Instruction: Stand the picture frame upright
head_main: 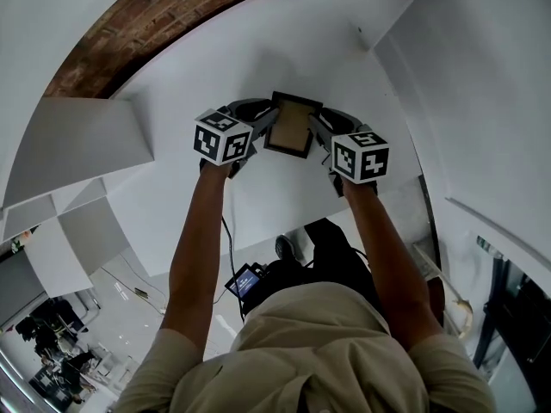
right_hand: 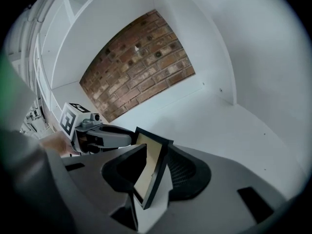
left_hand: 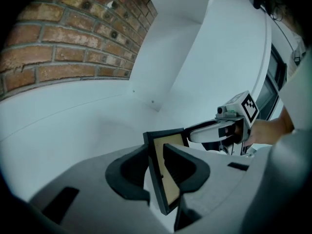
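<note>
- Picture frame [head_main: 290, 129] is tilted over the white shelf [head_main: 258, 205], and whether it touches the shelf cannot be told.
- Left gripper [left_hand: 163, 172] and right gripper [right_hand: 151, 172] each have jaws clamped on 1 side edge of the frame.
- Risk: the edge grips are thin. If 1 gripper lets go first, the frame likely twists or tips flat.
- Containers: only the shelf bay, with nothing else visible in it.

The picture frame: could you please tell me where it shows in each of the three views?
Head view: the picture frame is at upper centre, between the left gripper and the right gripper.
Left gripper view: lower centre, between that gripper's fingers.
Right gripper view: lower centre, tilted between that gripper's fingers.
Shared landmark: the brick wall.
</note>
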Demonstrator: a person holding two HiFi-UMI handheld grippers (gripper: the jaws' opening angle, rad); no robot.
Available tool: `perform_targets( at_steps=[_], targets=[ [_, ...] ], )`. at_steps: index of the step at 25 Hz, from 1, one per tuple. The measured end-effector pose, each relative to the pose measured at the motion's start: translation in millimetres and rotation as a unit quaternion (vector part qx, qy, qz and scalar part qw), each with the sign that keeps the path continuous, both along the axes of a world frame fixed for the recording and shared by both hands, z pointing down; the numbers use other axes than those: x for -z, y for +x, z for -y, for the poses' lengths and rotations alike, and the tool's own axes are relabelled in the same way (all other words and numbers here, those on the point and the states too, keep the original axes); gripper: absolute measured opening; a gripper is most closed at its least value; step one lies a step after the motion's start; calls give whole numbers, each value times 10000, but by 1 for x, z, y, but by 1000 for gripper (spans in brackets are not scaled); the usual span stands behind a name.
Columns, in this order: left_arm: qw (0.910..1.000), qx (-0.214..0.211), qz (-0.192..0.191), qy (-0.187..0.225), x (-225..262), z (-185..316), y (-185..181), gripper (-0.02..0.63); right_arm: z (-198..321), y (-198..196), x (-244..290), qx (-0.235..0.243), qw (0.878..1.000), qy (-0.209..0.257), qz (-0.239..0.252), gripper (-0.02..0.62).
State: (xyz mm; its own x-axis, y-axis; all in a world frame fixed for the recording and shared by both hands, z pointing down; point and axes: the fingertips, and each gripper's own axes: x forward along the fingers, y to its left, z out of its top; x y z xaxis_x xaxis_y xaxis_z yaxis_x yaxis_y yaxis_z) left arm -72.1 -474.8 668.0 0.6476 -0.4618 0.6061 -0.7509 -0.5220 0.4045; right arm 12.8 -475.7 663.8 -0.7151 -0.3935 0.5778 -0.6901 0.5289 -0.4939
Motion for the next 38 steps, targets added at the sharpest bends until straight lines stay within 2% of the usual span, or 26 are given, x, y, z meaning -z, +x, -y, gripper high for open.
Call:
perform_targets(
  at_steps=[7,13,24,38],
  targets=[
    [9995,167,-144,211,23,-19,-15,80,-12,-16,31,214,9987,459,-40,130],
    [9987,269,-172,406,43,-40,-23,80,-34,-24,52,332,9972,669,-15,130],
    [9984,189,-83,518,54,-83,-22,80,-79,-23,64,506,9959,738,-99,130],
    [9984,140,-68,546,56,-110,-28,80,-106,-29,66,705,9937,828,-280,127]
  ],
)
